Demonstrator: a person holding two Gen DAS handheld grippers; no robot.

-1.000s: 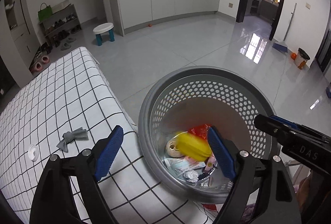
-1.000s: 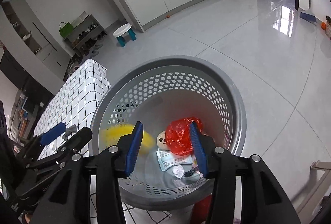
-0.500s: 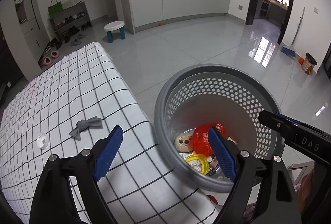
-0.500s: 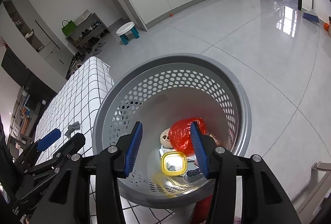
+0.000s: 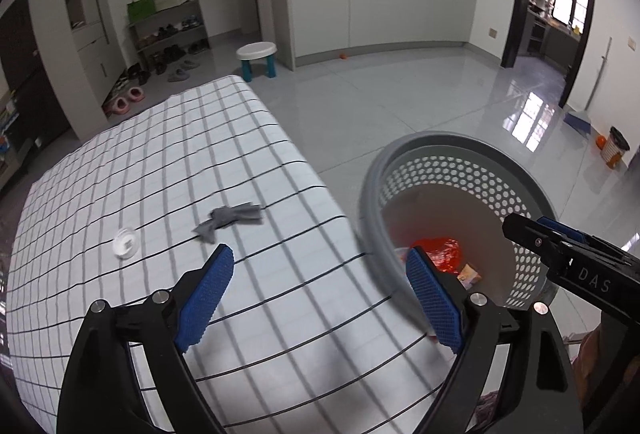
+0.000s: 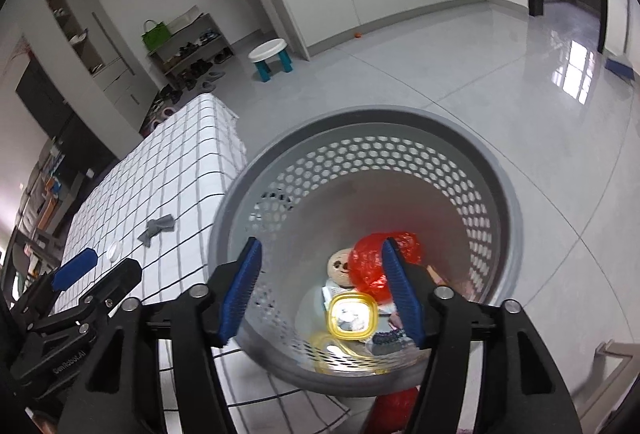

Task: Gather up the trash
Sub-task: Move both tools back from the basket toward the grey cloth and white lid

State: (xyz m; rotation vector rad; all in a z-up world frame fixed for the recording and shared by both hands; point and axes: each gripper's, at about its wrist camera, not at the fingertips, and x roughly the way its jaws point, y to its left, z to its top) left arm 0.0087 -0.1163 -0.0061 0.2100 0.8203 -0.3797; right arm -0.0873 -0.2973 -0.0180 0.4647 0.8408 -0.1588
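Observation:
A grey perforated waste basket [image 6: 504,201] stands beside the table; it also shows in the left wrist view [image 5: 472,141]. Inside lie a red plastic bag [image 6: 368,266], a yellow container [image 6: 352,318], a round face-printed item [image 6: 339,266] and other scraps. On the checked tablecloth [image 5: 160,161] lie a grey crumpled scrap [image 5: 228,220] and a small white lid [image 5: 126,242]. My left gripper [image 5: 320,298] is open and empty above the table edge. My right gripper [image 6: 322,294] is open and empty above the basket.
A white stool with blue legs [image 5: 258,59] stands on the tiled floor. Grey cabinets [image 5: 360,13] and a shoe rack [image 5: 168,33] line the far wall. A small bin [image 5: 616,149] stands at the far right.
The yellow container fell into the basket and settled on its floor. My left gripper has swung left from over the basket to over the table edge. The right gripper stays over the basket.

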